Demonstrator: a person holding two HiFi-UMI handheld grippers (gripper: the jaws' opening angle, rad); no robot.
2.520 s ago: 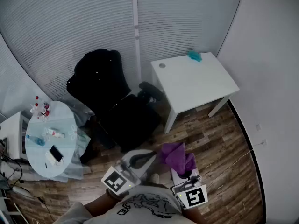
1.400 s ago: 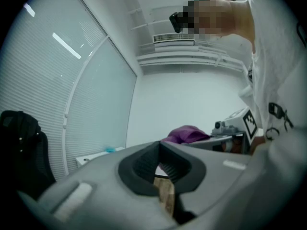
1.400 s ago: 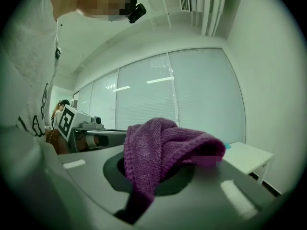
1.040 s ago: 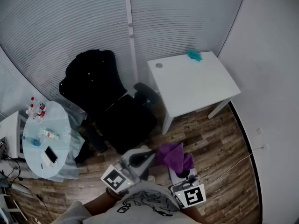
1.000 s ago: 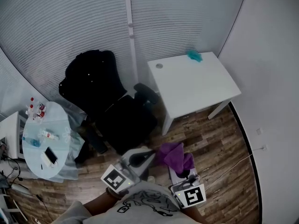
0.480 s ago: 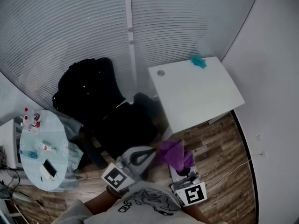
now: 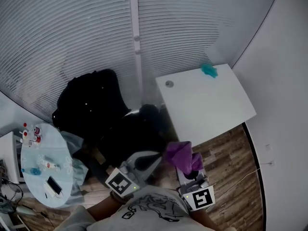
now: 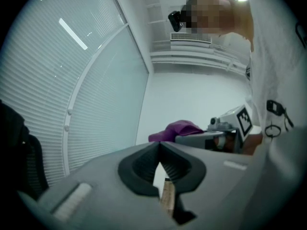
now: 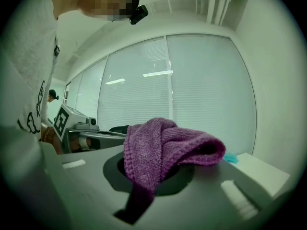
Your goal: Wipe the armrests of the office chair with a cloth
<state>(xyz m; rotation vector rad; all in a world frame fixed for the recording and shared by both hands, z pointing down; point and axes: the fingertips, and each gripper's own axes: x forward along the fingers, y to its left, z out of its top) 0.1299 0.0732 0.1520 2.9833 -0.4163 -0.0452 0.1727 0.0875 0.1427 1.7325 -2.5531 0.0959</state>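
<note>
I list a white bench (image 7: pixel 211 105) at right, a black office chair (image 7: pixel 115 129) just left of it, my left gripper (image 8: pixel 159 150) clenched empty, and my right gripper (image 9: pixel 156 171) grasping a bunched purple cloth (image 9: pixel 163 145) near the chair.

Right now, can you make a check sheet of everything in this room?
Surface: wood floor.
Job's things: black chair ahead of the grippers; purple cloth, apart from the chair.
Clutter: white desk with a teal item; round table with bottles and a phone.
Grippers: left gripper shut, empty; right gripper shut on the cloth.
Cables: thin white cable on the floor at right; dark cables at lower left.
Surroundings: blinds; white wall.
</note>
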